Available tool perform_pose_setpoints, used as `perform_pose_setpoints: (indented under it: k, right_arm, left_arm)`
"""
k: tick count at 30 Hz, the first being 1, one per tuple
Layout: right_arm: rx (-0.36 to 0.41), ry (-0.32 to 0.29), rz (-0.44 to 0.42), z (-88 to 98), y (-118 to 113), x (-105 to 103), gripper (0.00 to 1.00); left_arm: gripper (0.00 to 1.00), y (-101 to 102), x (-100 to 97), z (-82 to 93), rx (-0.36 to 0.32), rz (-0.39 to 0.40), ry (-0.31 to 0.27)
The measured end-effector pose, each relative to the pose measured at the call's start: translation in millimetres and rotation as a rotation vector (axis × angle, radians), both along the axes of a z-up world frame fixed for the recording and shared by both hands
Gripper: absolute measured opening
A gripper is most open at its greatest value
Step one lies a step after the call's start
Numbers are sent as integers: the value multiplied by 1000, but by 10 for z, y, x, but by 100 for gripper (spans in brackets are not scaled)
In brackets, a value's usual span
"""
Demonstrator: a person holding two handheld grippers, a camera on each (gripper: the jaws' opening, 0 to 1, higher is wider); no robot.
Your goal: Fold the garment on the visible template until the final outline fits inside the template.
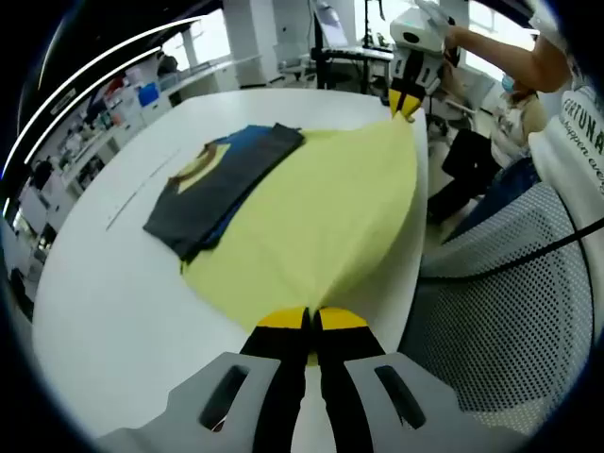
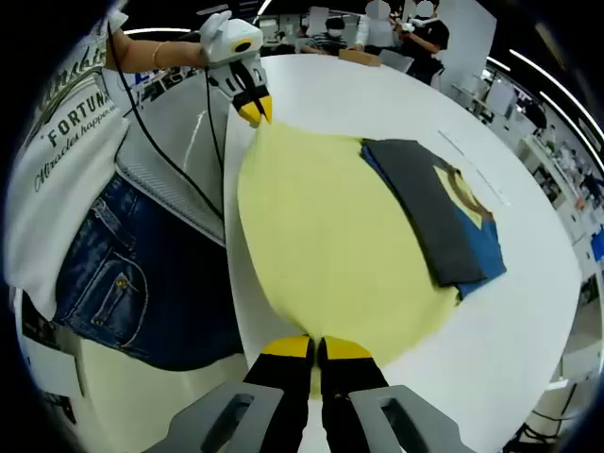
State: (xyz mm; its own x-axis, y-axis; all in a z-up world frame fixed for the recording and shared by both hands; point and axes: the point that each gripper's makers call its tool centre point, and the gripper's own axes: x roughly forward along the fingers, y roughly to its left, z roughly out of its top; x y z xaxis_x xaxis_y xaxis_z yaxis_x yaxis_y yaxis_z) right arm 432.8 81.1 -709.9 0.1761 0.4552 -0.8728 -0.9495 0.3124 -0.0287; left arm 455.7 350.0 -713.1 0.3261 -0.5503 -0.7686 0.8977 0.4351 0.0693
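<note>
garment (image 1: 311,222), yellow with a grey and blue part folded over its far side, lies on the white table (image 1: 113,302). left gripper (image 1: 311,321) is clenched on one near hem corner, right gripper (image 2: 316,348) clenched on the other.
</note>
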Motion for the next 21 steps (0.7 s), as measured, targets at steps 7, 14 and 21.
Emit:
perform_pose_setpoints:
  k: [7, 14, 21]
  right_arm:
    - [0, -15, 5, 140, -2, 21, 0]
    - [1, -8, 25, 273, 10, -18, 0]
    - [1, -17, 42, 400, 41, -36, 0]
  left_arm:
    - [0, 15, -22, 109, -3, 5, 6]
    - [0, -2, -82, 207, 4, 6, 29]
    - [0, 26, -101, 269, 10, 14, 46]
